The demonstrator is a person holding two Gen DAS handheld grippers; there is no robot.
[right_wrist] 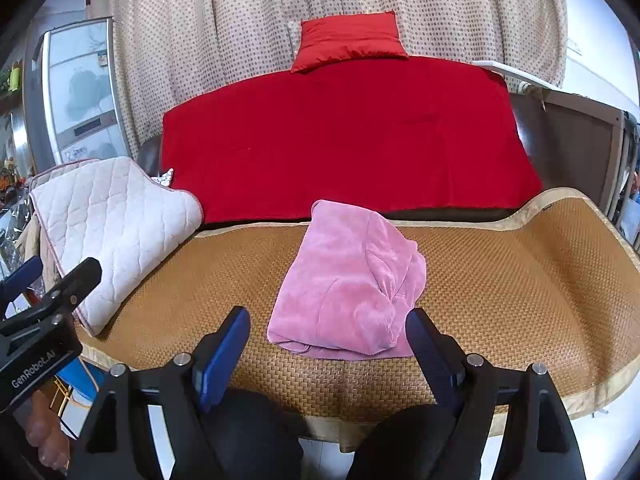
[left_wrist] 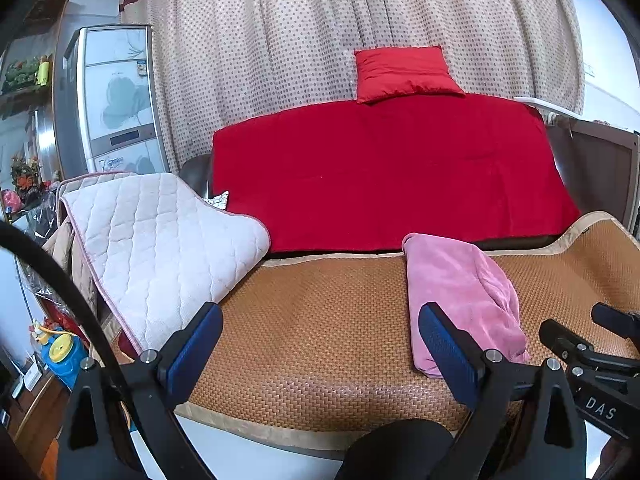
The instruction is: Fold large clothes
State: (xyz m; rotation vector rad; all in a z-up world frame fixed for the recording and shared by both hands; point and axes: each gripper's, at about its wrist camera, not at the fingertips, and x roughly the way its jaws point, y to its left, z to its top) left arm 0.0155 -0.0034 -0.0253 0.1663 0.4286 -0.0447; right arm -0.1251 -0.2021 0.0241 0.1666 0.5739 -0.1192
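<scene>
A pink garment [right_wrist: 348, 280] lies folded into a compact rectangle on the woven brown mat [right_wrist: 500, 280]; it also shows in the left wrist view [left_wrist: 460, 296]. My right gripper [right_wrist: 328, 356] is open and empty, held just in front of the garment's near edge. My left gripper [left_wrist: 320, 352] is open and empty, to the left of the garment over the mat [left_wrist: 320, 320]. Neither gripper touches the cloth. The right gripper's body shows at the right edge of the left wrist view.
A white quilted pad [right_wrist: 112, 232] lies at the mat's left end. A red blanket [right_wrist: 352, 136] and red cushion [right_wrist: 348, 40] cover the sofa behind. A dotted curtain [right_wrist: 240, 20] hangs at the back. A fridge [left_wrist: 116, 100] stands far left.
</scene>
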